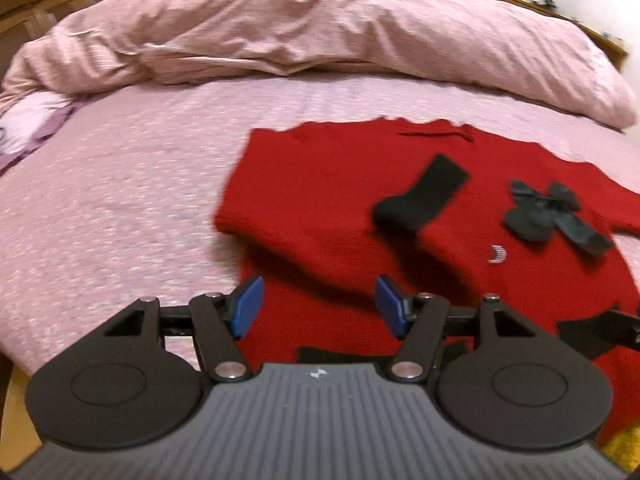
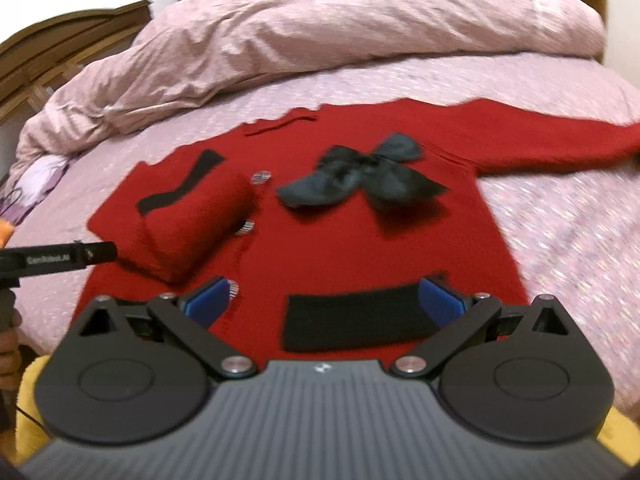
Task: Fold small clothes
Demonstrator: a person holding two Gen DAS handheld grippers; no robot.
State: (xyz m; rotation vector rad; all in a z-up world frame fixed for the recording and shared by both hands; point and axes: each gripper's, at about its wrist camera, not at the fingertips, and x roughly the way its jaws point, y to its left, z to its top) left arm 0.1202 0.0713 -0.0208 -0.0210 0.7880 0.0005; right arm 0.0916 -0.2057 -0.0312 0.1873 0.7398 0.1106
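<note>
Already folded: left sleeve [image 2: 196, 224], across the red sweater [image 2: 340, 240].
Left: right sleeve [image 2: 560, 136].
Both grippers: left gripper [image 1: 318, 306], right gripper [image 2: 332, 300], jaws apart, empty.

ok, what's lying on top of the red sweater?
On the red sweater: a dark bow and its folded-over sleeve with black cuff. Whatever is beneath that sleeve is hidden.

Fuzzy red knit sweater [image 2: 320, 240], satiny bow [image 2: 360, 180], crinkled cotton duvet [image 1: 320, 32]

Dim warm light, blur, fisheye-bent edges
</note>
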